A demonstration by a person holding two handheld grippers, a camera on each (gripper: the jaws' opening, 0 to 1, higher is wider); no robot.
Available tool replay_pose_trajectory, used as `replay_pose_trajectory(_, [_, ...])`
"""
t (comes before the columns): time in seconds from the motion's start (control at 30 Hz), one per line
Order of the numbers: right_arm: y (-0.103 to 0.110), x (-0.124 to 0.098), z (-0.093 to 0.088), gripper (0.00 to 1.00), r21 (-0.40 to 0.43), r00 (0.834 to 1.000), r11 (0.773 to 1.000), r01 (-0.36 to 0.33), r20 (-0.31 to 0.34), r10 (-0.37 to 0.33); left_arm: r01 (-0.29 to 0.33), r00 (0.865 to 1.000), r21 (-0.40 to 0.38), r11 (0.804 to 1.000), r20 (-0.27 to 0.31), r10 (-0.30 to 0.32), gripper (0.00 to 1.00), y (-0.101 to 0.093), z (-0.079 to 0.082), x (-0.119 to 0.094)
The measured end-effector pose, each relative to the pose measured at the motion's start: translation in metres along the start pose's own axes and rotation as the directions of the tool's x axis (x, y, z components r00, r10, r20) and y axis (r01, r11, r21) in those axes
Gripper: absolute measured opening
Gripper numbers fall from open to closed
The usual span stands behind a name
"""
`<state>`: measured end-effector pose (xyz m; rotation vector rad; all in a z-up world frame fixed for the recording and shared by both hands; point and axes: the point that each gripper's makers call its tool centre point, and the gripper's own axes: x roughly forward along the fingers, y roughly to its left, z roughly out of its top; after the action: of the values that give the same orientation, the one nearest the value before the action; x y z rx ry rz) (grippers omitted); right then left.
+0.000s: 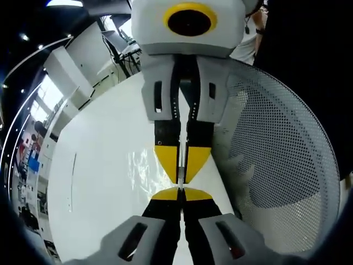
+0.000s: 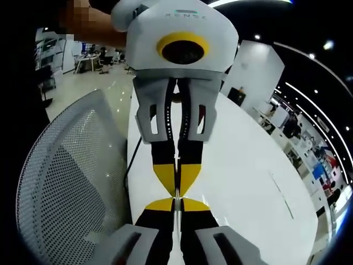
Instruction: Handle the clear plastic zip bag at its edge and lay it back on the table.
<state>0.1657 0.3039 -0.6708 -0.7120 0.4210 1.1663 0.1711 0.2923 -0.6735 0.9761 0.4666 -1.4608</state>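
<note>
The clear plastic zip bag (image 1: 144, 164) hangs over the white table (image 1: 99, 182), showing as faint glare and wrinkles beside the jaws. My left gripper (image 1: 181, 192) rises from the bottom of the left gripper view, jaws pressed together on the bag's thin edge. Tip to tip with it, the right gripper (image 1: 181, 178) comes down from the top, also shut on that edge. In the right gripper view the right gripper (image 2: 176, 203) meets the left gripper (image 2: 176, 190) the same way; there the bag is hard to make out.
A white perforated mesh chair back (image 1: 287, 165) stands close beside the table's edge, also seen as the chair back (image 2: 66, 176). The table (image 2: 242, 182) stretches away, white and glossy. A person's arm (image 2: 96, 27) holds the other gripper. Office furniture lies far behind.
</note>
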Motion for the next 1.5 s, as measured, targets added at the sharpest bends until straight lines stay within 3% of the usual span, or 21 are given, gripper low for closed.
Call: replay_pose_trajectory(1.5, [-0.0008, 0.0, -0.0082, 0.0, 0.014, 1.0, 1.0, 0.005, -0.02, -0.004, 0.017, 1.0, -0.007, 1.0, -0.019, -0.017, 0.0, -0.0008, -0.007, -0.0005])
